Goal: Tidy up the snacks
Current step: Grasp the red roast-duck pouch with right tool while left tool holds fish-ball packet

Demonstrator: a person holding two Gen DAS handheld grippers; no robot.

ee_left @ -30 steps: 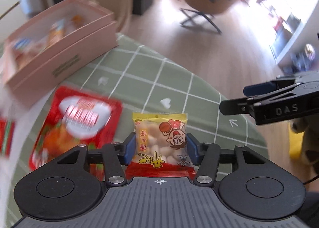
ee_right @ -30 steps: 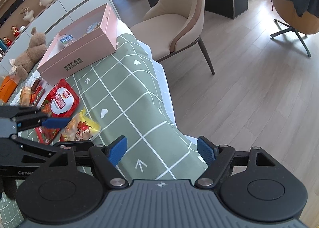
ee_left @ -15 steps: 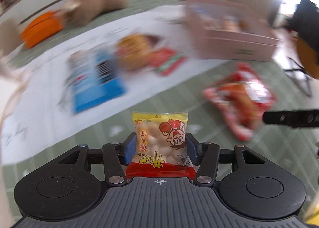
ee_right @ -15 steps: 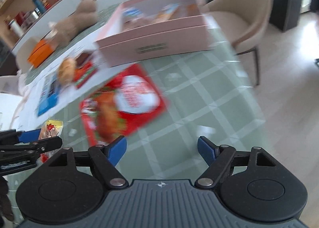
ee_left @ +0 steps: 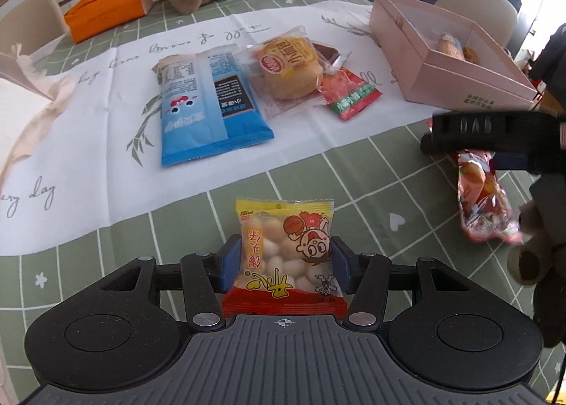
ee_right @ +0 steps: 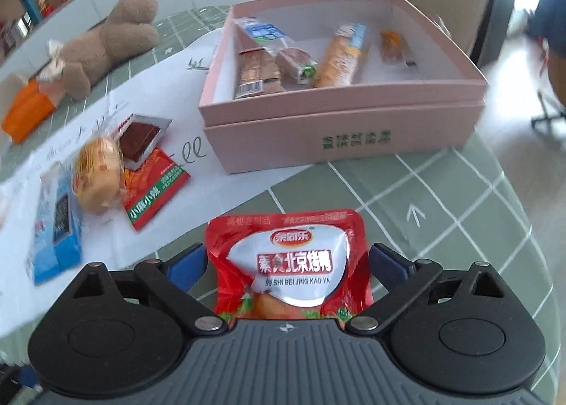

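Left wrist view: the left hand-held gripper (ee_left: 283,265) pinches a yellow snack packet (ee_left: 284,249) above the green checked surface (ee_left: 371,171). Right wrist view: the right hand-held gripper (ee_right: 288,265) stands wide around a red pouch (ee_right: 288,260), not yet clamped. Likely next: close on it, then carry both to the pink box (ee_right: 339,129) beyond.
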